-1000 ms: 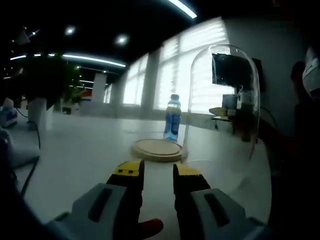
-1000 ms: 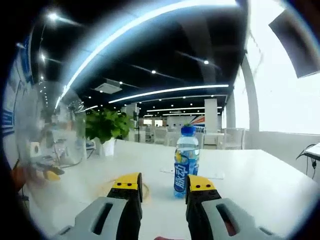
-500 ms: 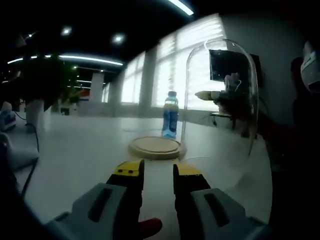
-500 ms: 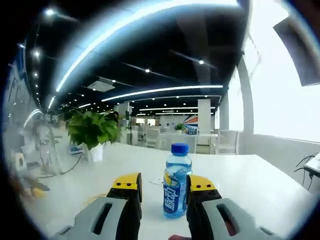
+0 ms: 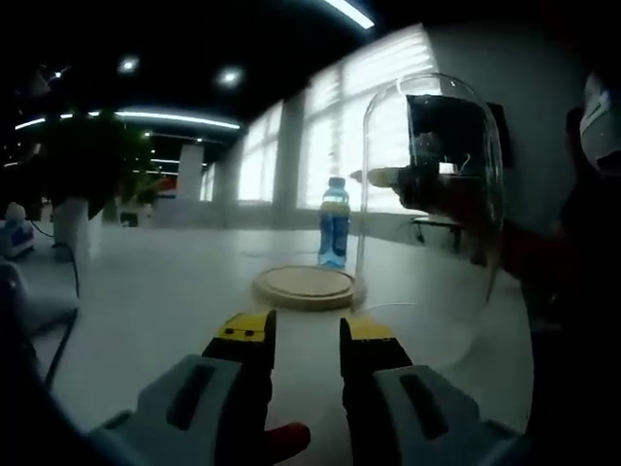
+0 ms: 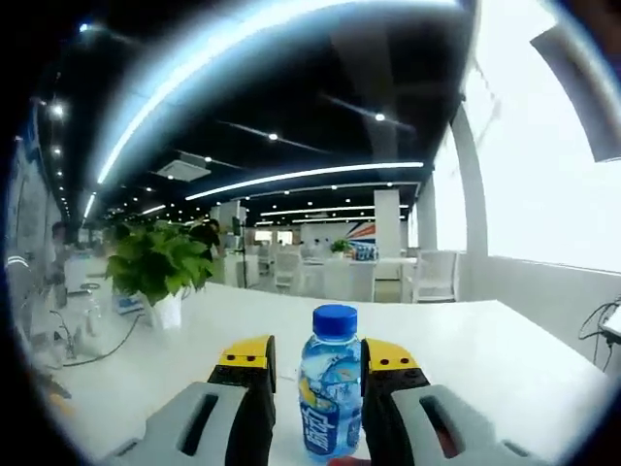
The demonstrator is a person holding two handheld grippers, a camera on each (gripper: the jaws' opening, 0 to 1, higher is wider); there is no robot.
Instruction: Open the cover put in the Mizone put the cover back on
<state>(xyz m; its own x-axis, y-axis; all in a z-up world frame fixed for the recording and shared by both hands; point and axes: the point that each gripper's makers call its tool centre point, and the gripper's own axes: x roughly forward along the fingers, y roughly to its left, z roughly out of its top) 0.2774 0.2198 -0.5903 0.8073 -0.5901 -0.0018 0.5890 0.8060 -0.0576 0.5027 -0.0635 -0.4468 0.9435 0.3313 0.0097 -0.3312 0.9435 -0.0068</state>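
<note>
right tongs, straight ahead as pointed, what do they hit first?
The Mizone bottle. It stands upright between the open jaws of the right tongs, dead centre. Depth is unclear, but nothing shows in front of it.

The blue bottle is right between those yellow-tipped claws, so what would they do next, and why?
Probably close the right gripper on the Mizone bottle: it stands upright between the open jaws. The glass cover is already off the wooden base, which lies bare.
</note>
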